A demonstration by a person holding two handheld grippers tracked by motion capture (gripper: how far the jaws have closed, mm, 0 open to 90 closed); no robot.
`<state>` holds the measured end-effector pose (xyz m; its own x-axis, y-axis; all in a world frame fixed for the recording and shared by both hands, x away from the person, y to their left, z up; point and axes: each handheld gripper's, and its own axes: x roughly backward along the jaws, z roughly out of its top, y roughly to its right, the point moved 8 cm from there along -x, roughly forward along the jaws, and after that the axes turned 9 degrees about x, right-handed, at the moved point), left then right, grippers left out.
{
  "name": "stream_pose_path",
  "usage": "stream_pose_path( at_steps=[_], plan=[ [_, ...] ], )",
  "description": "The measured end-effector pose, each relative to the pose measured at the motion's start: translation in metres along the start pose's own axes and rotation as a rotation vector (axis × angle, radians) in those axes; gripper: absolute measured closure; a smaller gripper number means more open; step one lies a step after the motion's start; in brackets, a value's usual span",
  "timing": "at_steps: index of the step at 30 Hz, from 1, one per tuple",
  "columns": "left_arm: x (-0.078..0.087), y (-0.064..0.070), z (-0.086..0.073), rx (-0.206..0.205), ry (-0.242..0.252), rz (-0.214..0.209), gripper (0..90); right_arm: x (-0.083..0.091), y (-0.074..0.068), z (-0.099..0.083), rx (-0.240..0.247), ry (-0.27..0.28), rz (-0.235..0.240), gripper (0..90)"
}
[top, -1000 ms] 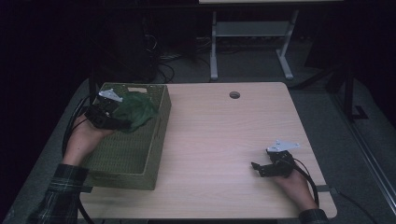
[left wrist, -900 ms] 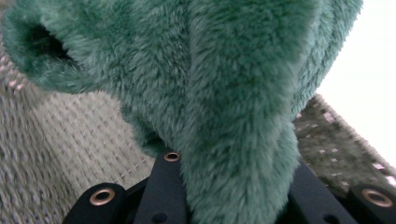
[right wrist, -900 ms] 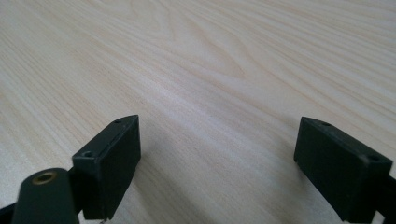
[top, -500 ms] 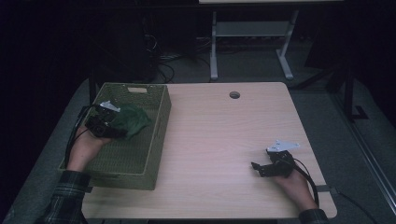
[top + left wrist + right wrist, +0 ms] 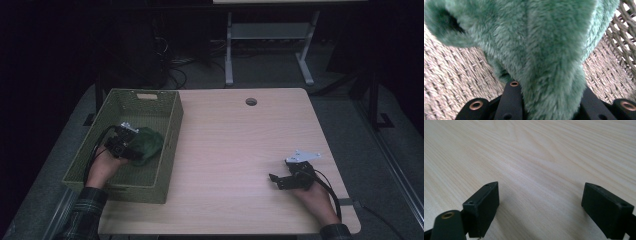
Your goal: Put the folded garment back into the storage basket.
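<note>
High view shows a pale wood-grain bench point(image 5: 235, 150) in a dark room, cables and a white frame on the floor beyond its far edge. At the bench's left edge sits a woven green basket point(image 5: 170, 145), rectangular, with open lattice walls. Inside it, the left hand-held gripper point(image 5: 125, 145) is clamped on a fuzzy green cloth point(image 5: 146, 144) lying on the basket floor. Near the front right corner, the right hand-held gripper point(image 5: 274, 179) rests with jaws spread, holding nothing.
</note>
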<state>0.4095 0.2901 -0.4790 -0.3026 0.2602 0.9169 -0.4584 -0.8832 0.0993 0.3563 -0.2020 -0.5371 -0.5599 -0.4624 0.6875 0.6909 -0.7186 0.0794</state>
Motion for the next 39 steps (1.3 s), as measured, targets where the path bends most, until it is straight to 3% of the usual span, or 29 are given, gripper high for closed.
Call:
stream_pose_path(
  at_steps=[6, 17, 21, 28, 39],
  plan=[
    [-0.002, -0.001, -0.001, -0.003, 0.002, 0.004, 69.2, 0.000, 0.000, 0.000, 0.000, 0.000, 0.000, 14.5],
    [0.003, -0.002, -0.002, 0.015, 0.032, 0.010, 27.4, 0.000, 0.000, 0.000, 0.000, 0.000, 0.000, 14.5],
    [0.016, -0.003, -0.001, 0.010, 0.064, 0.018, 18.9, 0.000, 0.000, 0.000, 0.000, 0.000, 0.000, 14.5],
    [0.038, -0.002, 0.005, 0.010, 0.119, -0.004, 16.8, 0.000, 0.000, 0.000, 0.000, 0.000, 0.000, 14.5],
    [0.059, 0.007, 0.016, -0.009, 0.180, -0.014, 16.5, 0.000, 0.000, 0.000, 0.000, 0.000, 0.000, 14.5]
  ],
)
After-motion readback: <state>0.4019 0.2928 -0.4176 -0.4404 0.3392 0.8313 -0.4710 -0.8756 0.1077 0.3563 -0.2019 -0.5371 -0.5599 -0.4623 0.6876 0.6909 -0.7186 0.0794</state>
